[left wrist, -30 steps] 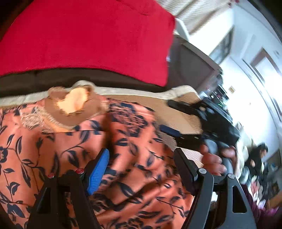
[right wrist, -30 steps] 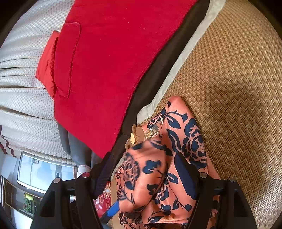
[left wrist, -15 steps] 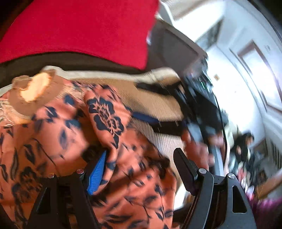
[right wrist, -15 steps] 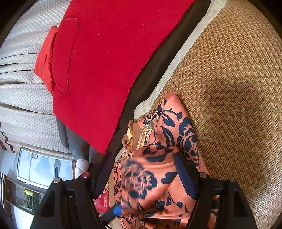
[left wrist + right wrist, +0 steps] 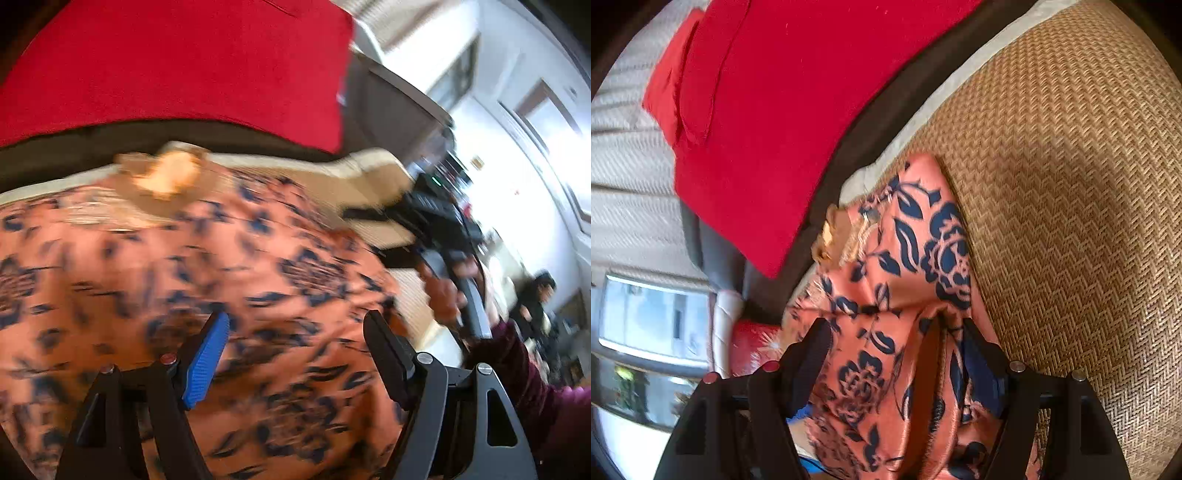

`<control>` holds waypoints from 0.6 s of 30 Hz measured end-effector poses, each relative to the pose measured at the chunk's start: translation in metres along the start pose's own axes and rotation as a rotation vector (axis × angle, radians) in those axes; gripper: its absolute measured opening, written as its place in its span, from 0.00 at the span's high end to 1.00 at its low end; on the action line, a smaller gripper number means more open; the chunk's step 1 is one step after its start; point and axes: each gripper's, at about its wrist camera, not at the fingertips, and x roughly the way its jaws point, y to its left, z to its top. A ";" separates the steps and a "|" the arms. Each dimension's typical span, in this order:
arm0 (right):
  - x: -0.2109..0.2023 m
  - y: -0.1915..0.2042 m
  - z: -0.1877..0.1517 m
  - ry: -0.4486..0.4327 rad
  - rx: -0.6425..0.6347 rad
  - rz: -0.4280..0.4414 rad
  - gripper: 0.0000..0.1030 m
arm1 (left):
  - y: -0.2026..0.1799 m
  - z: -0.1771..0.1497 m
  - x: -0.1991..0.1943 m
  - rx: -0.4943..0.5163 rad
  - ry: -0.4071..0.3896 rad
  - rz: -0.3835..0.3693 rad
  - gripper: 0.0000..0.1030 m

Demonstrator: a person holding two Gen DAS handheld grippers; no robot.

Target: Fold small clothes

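An orange garment (image 5: 258, 277) with dark blue flowers lies rumpled on a woven straw mat (image 5: 1071, 184). My left gripper (image 5: 295, 343) hovers open just over the cloth, which spreads under both fingers; this view is motion-blurred. My right gripper (image 5: 894, 350) is at the garment's (image 5: 923, 240) right edge. Its jaws are closing with a raised fold of the cloth between them, and the cloth hides whether the pads press it. In the left wrist view the right gripper (image 5: 365, 236) straddles that edge, held by a hand (image 5: 443, 295) in a maroon sleeve.
A red cushion (image 5: 184, 66) leans on the dark sofa back behind the mat, also in the right wrist view as the red cushion (image 5: 794, 92). A pale mat border (image 5: 923, 103) runs along it. A seated person (image 5: 535, 295) is far off at the right.
The left view swung left and back again, and the garment now lies flatter and wider under it. In the right view the cloth fold sits lower between the jaws, which have narrowed slightly.
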 end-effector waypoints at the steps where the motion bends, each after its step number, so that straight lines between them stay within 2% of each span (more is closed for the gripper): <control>1: 0.001 0.004 -0.002 -0.004 -0.026 -0.014 0.48 | 0.010 0.000 -0.008 -0.026 -0.021 0.025 0.26; 2: 0.002 0.009 -0.004 -0.001 -0.059 -0.028 0.67 | 0.019 0.000 -0.015 -0.048 -0.037 0.044 0.26; 3: 0.004 0.015 -0.007 0.008 -0.100 -0.053 0.93 | 0.027 0.000 -0.022 -0.074 -0.058 0.068 0.26; 6: -0.001 0.037 -0.014 -0.062 -0.198 -0.099 0.93 | 0.052 -0.001 -0.042 -0.145 -0.128 0.167 0.26; 8: -0.013 0.058 -0.016 -0.142 -0.269 -0.087 0.93 | 0.061 0.000 -0.050 -0.180 -0.172 0.248 0.26; 10: -0.031 0.076 -0.019 -0.271 -0.347 -0.049 0.93 | 0.066 0.002 -0.053 -0.191 -0.203 0.334 0.26; 12: -0.045 0.085 -0.020 -0.368 -0.374 0.001 0.93 | 0.069 0.003 -0.051 -0.193 -0.214 0.402 0.26; 13: -0.047 0.083 -0.019 -0.395 -0.373 0.000 0.93 | 0.070 0.003 -0.046 -0.185 -0.203 0.460 0.26; 15: -0.035 0.069 -0.010 -0.365 -0.332 -0.091 0.93 | 0.073 0.001 -0.034 -0.176 -0.160 0.544 0.26; 18: 0.001 0.026 0.004 -0.221 -0.190 -0.282 0.89 | 0.082 -0.002 -0.014 -0.166 -0.053 0.630 0.26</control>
